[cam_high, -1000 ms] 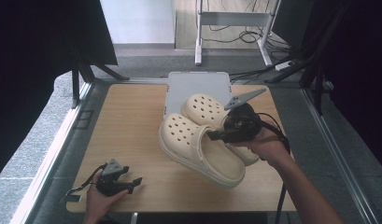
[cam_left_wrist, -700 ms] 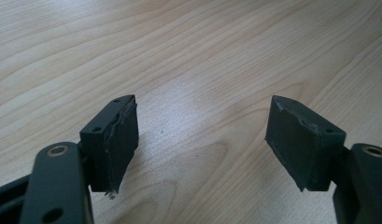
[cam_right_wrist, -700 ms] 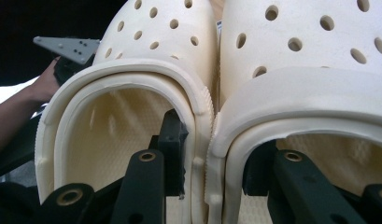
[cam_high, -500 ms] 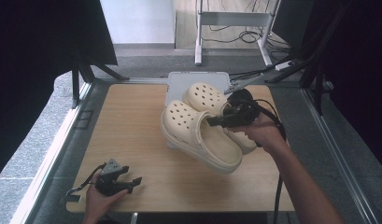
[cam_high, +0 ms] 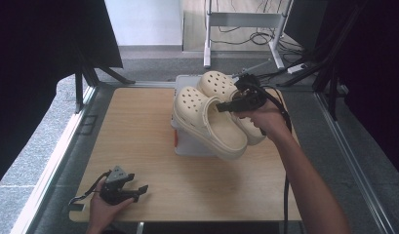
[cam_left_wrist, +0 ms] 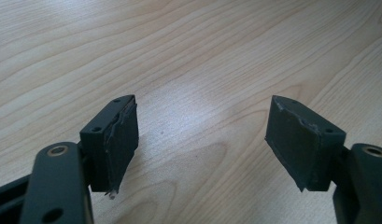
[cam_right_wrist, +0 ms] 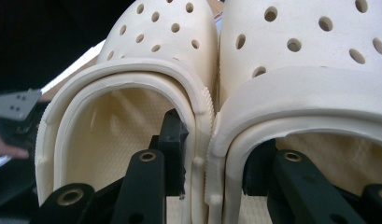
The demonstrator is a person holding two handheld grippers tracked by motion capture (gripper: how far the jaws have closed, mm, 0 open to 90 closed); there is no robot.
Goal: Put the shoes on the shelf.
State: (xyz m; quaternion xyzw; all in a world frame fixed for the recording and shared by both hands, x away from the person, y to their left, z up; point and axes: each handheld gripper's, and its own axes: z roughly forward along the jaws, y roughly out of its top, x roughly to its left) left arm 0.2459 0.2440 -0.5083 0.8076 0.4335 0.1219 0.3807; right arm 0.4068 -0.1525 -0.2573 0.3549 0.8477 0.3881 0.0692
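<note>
Lab: framed test table (cam_high: 138, 146), floor cables (cam_high: 250, 36)

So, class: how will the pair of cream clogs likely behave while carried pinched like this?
The clogs probably are light foam: one gripper lifts both. Pinched only by their inner walls, they may sag or swing. The ribbed rims likely resist slipping.

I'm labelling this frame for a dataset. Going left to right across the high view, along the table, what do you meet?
Left gripper at the near left corner of the table → white box → pair of cream clogs → right gripper, clamped on both clogs' adjoining walls.
</note>
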